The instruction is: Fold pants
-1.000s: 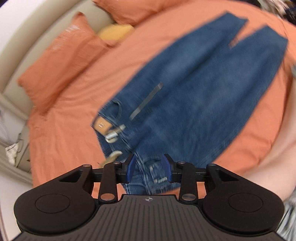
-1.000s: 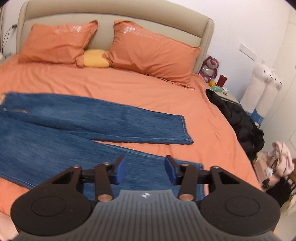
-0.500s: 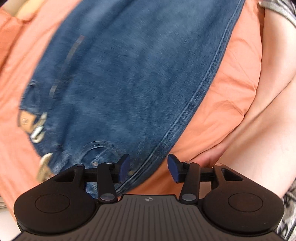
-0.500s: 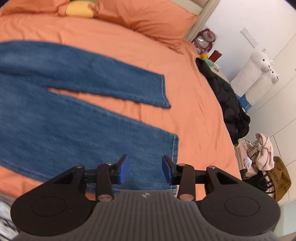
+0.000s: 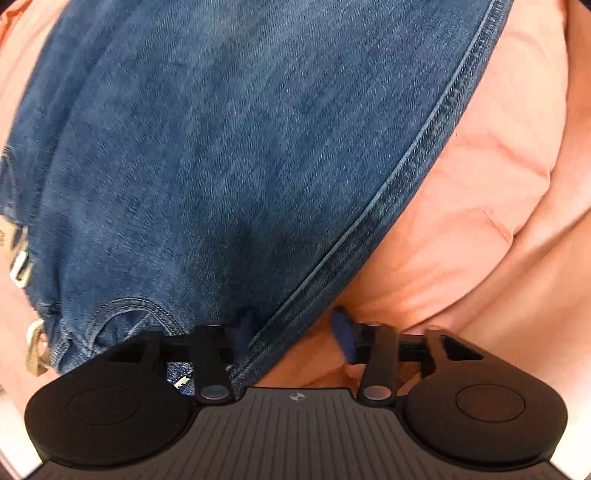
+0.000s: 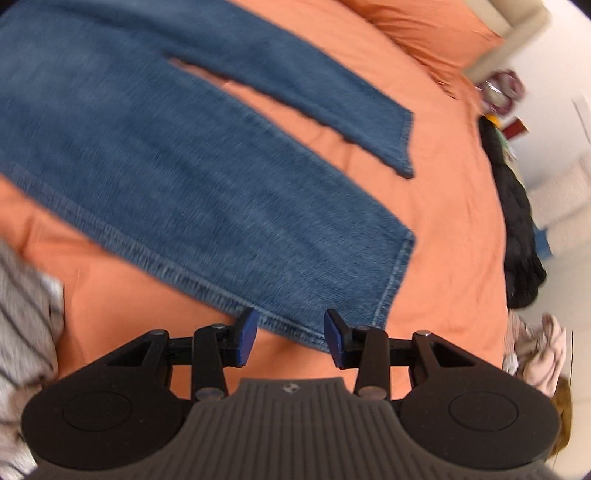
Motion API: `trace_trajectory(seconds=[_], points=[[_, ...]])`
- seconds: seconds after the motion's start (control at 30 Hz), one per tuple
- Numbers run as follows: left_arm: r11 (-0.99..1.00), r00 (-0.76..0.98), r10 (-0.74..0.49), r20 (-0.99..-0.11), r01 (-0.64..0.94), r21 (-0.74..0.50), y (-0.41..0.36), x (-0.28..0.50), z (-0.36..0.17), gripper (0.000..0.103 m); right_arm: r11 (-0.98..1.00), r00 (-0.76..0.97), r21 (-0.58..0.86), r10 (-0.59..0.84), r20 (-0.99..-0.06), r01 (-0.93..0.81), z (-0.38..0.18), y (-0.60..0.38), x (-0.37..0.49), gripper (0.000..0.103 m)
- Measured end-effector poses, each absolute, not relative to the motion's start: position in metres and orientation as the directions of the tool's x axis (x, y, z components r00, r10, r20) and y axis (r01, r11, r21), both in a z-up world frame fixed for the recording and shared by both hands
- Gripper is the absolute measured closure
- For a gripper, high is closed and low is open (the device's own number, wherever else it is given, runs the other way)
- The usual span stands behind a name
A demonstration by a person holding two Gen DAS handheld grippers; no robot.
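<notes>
Blue jeans (image 5: 240, 155) lie flat on an orange bed sheet (image 5: 480, 206). In the left wrist view my left gripper (image 5: 291, 338) is open and low over the side seam near the waist, with the seam running between its fingers. In the right wrist view the two legs are spread apart; the near leg (image 6: 221, 206) ends in a hem on the right, and the far leg (image 6: 314, 85) lies beyond it. My right gripper (image 6: 290, 338) is open just above the near leg's lower edge, close to the hem corner.
Orange pillows (image 6: 424, 29) lie at the head of the bed. A black garment (image 6: 517, 214) hangs off the bed's right side. A pink item (image 6: 543, 354) lies on the floor at right. Striped grey fabric (image 6: 26, 325) shows at left.
Both grippers have dropped closer to the jeans. The left one moved down over the side seam near the waist; the right one moved down to the near leg's edge by the hem.
</notes>
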State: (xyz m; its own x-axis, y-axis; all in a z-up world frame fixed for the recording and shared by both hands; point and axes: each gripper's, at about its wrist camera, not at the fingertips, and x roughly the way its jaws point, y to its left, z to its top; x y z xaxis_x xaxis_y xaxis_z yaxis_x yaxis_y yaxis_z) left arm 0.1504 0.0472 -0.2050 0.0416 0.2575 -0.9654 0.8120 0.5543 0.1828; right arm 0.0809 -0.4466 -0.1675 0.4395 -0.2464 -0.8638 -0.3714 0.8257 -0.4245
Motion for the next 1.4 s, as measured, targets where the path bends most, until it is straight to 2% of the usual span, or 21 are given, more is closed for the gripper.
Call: trace_trajectory(seconds=[0.03, 0.1, 0.2, 0.47, 0.5, 0.53, 0.57, 0.77, 0.97, 1.2, 1.4], points=[[0.556, 0.063, 0.263, -0.963, 0.806, 0.205, 0.047, 0.149, -0.201, 0.079, 0.819, 0.433, -0.416, -0.234, -0.871, -0.395, -0.170, -0.446, 0.079, 0.064], [0.594, 0.091, 0.246, -0.965, 0.773, 0.224, 0.051, 0.148, -0.188, 0.094, 0.796, 0.428, -0.419, -0.226, -0.875, -0.437, -0.177, -0.443, 0.078, 0.058], [0.657, 0.166, 0.199, -0.966, 0.709, 0.257, 0.060, 0.146, -0.163, 0.098, 0.754, 0.426, -0.440, -0.234, -0.874, -0.488, -0.187, -0.438, 0.075, 0.058], [0.806, 0.389, 0.095, -0.916, 0.510, 0.300, 0.079, 0.137, -0.104, 0.099, 0.710, 0.474, -0.533, -0.312, -0.823, -0.459, -0.211, -0.439, 0.078, 0.062], [0.824, 0.411, 0.083, -0.908, 0.484, 0.295, 0.082, 0.137, -0.099, 0.099, 0.718, 0.481, -0.535, -0.312, -0.819, -0.446, -0.212, -0.440, 0.077, 0.072], [0.841, 0.433, 0.072, -0.898, 0.458, 0.288, 0.085, 0.136, -0.095, 0.099, 0.724, 0.487, -0.538, -0.315, -0.814, -0.431, -0.212, -0.441, 0.076, 0.089], [0.855, 0.450, 0.062, -0.891, 0.437, 0.280, 0.086, 0.134, -0.092, 0.099, 0.725, 0.500, -0.550, -0.325, -0.803, -0.414, -0.211, -0.442, 0.074, 0.097], [0.892, 0.523, 0.043, -0.851, 0.364, 0.269, 0.078, 0.124, -0.076, 0.098, 0.762, 0.632, -0.593, -0.330, -0.701, -0.260, -0.180, -0.445, 0.061, 0.103], [0.913, 0.613, 0.024, -0.789, 0.308, 0.267, 0.084, 0.112, -0.038, 0.099, 0.763, 0.738, -0.637, -0.368, -0.566, -0.108, -0.122, -0.436, 0.059, 0.103], [0.919, 0.673, 0.011, -0.740, 0.285, 0.273, 0.099, 0.096, -0.006, 0.099, 0.808, 0.768, -0.588, -0.397, -0.503, 0.032, -0.053, -0.427, 0.060, 0.103], [0.917, 0.719, 0.016, -0.695, 0.267, 0.297, 0.103, 0.120, 0.016, 0.098, 0.800, 0.774, -0.591, -0.437, -0.457, 0.103, -0.018, -0.409, 0.085, 0.103]])
